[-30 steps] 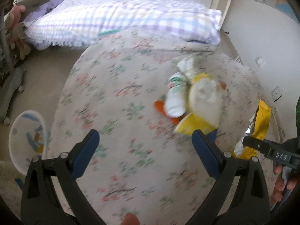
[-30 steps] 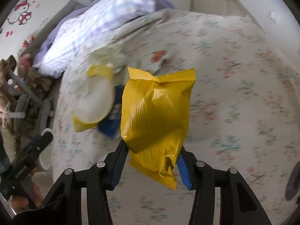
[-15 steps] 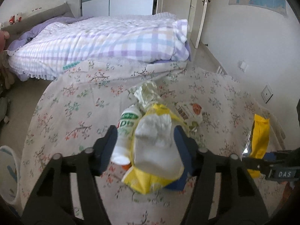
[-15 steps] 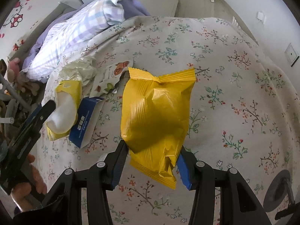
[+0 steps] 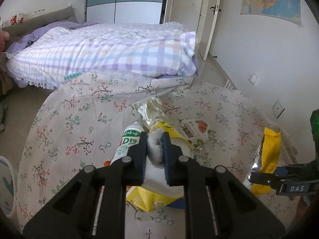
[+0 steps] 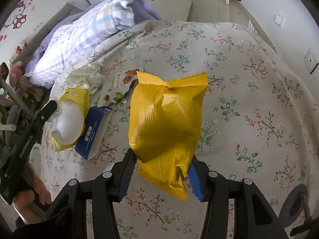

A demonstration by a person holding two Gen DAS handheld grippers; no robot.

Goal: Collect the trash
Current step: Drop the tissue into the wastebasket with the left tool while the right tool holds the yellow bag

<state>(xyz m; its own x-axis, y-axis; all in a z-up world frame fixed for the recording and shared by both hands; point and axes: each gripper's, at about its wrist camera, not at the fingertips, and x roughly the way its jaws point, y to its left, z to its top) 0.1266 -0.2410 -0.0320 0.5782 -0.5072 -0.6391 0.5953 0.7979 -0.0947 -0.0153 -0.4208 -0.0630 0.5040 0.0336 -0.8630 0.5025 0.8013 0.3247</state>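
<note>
My left gripper (image 5: 154, 139) is shut on the white tissue (image 5: 155, 151) that sticks out of a yellow tissue pack (image 5: 151, 197) on the floral bedspread (image 5: 79, 123). The pack also shows in the right wrist view (image 6: 69, 119). Beside it lie a white bottle with green print (image 5: 128, 141), a crumpled wrapper (image 5: 153, 109), a printed snack wrapper (image 5: 194, 131) and a blue box (image 6: 93, 131). My right gripper (image 6: 162, 166) is shut on a yellow snack bag (image 6: 165, 119) and holds it above the bed. That bag also shows at the right of the left wrist view (image 5: 269, 155).
A folded checked quilt (image 5: 103, 49) lies across the far end of the bed. A white bin (image 5: 6, 183) stands on the floor at the left. A door (image 5: 207, 16) and wall (image 5: 259, 49) are at the right. Stuffed toys (image 6: 14, 75) sit left of the bed.
My left gripper moved in over the yellow tissue pack and its jaws closed on the white tissue. My right gripper still holds the yellow bag, little moved.
</note>
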